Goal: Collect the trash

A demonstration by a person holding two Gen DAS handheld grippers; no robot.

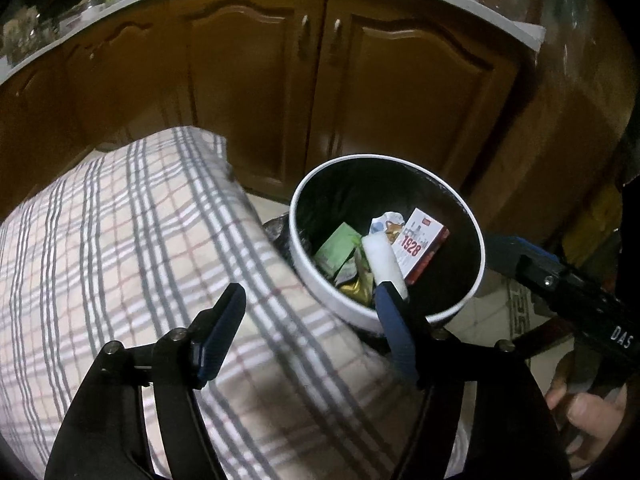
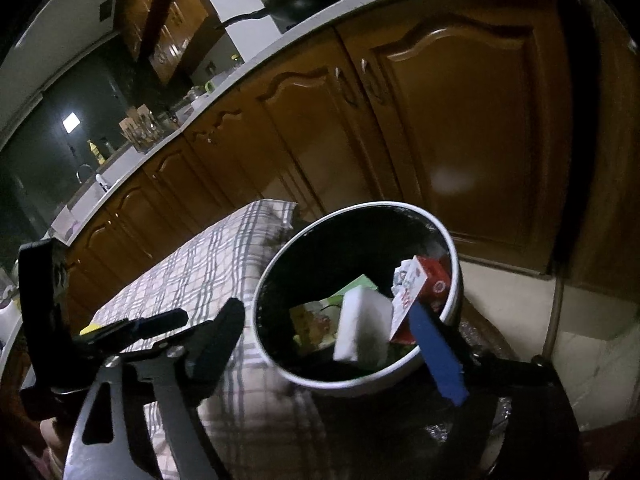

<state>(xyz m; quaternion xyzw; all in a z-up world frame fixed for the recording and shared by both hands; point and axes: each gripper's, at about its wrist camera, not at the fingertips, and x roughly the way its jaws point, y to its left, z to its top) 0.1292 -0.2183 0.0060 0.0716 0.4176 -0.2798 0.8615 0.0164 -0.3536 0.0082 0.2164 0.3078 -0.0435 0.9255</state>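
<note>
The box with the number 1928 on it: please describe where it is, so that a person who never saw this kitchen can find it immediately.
Beside the checked tablecloth, before the brown wooden cabinets, stands a round white-rimmed bin with a black liner. The red-and-white cardboard box leans on its far right side, next to a white foam block. Only it carries the red digits 1928.

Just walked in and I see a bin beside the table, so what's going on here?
A person is collecting trash with two handheld grippers. Both the left gripper and the right gripper are open with nothing between the jaws. The white-rimmed bin beside the checked tablecloth already holds a white sponge-like block, a red and white box, a green packet and crumpled wrappers.
</note>
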